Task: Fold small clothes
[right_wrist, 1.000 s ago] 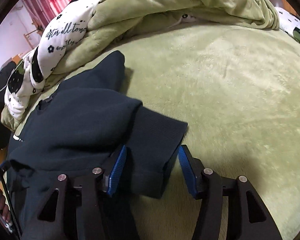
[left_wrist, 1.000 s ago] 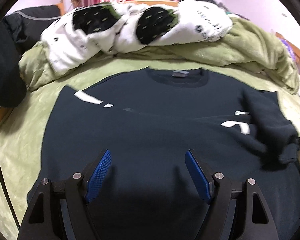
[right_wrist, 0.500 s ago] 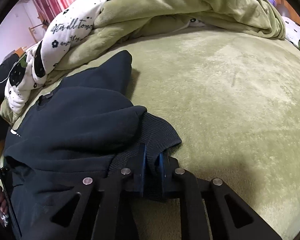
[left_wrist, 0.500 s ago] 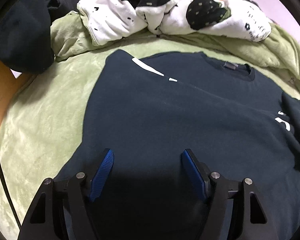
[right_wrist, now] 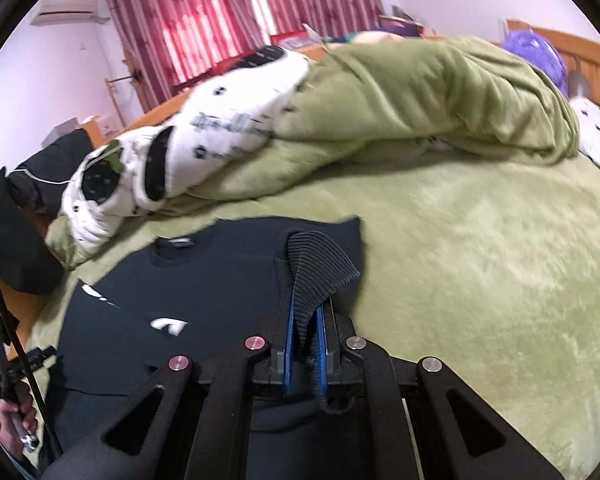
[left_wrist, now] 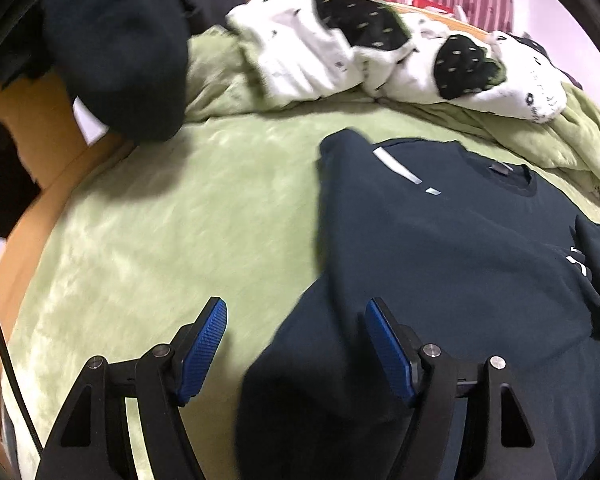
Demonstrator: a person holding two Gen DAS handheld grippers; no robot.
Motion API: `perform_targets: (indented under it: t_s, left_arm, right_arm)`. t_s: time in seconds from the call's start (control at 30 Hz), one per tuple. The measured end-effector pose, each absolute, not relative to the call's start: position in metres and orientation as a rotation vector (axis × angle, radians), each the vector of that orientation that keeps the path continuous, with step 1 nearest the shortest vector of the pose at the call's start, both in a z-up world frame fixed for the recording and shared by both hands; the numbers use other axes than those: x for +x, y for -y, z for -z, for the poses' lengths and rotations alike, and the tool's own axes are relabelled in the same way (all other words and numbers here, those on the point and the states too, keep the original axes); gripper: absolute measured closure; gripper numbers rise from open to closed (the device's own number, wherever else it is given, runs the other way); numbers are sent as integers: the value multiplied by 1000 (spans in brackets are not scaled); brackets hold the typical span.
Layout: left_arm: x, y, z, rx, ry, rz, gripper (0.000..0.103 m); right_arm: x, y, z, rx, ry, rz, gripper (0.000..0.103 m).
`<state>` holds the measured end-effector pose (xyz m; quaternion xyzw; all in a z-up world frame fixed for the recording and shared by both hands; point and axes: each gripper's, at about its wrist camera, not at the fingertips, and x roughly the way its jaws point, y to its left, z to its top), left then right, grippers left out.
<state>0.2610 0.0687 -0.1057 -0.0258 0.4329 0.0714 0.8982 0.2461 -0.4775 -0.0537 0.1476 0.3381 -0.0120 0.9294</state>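
**Right gripper pinches the sweatshirt's ribbed cuff; left gripper spread wide at its edge**

A dark navy sweatshirt (left_wrist: 452,264) lies spread on a green fleece blanket (left_wrist: 188,216), filling the lower right of the left wrist view, its neck label toward the upper right and a white stripe mark near the shoulder. The left gripper (left_wrist: 296,344) sits at the bottom centre of that view with its blue pads (left_wrist: 202,346) standing wide apart and nothing pressed between them; the garment's side edge runs under the gap, the left pad over bare blanket.

In the right wrist view, the right gripper (right_wrist: 305,322) at lower centre is clamped tight on the ribbed cuff (right_wrist: 316,264) of the sleeve, which fans out above the pads. The sweatshirt's body lies to the lower left, white print showing. A white and black patterned quilt (right_wrist: 220,128) and a bunched green blanket lie across the upper part. A hand (right_wrist: 16,420) grips a handle at the lower left edge.
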Motion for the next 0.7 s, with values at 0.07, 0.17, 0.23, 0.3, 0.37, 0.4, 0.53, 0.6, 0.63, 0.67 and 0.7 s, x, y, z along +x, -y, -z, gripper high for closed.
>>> perform_targets:
  t_s: [0.07, 0.17, 0.23, 0.3, 0.37, 0.4, 0.53, 0.6, 0.63, 0.67, 0.7]
  left_arm:
    - [256, -80, 112, -98, -921, -118, 39]
    - [252, -86, 122, -133, -947, -93, 49]
    - [251, -88, 127, -156, -962, -61, 56]
    - [248, -90, 127, -163, -963, -51, 56]
    - [247, -94, 126, -178, -960, -42, 56]
    - [246, -97, 124, -190, -959, -38, 56]
    - [244, -106, 116, -216, -937, -34, 56]
    - [243, -109, 113, -226, -930, -30, 56]
    - [241, -111, 112, -227, -923, -27, 56]
    - [240, -112, 110, -226, -920, -29, 56]
    - [239, -113, 110, -226, -918, -30, 56]
  right_arm:
    - [249, 456, 41, 287, -684, 10, 93]
    - [253, 428, 29, 275, -679, -18, 94]
    - [258, 406, 22, 267, -678, -36, 94]
    - [262, 387, 16, 264, -678, -54, 94]
    - [268, 362, 9, 261, -679, -83, 94]
    - [269, 354, 8, 258, -679, -93, 94]
    - [278, 302, 0, 246, -685, -152, 94]
    - [283, 273, 2, 233, -695, -188, 94]
    - [286, 254, 6, 223, -708, -212, 94]
    - [287, 240, 10, 216, -721, -227, 94]
    - [288, 230, 14, 211, -731, -237, 93]
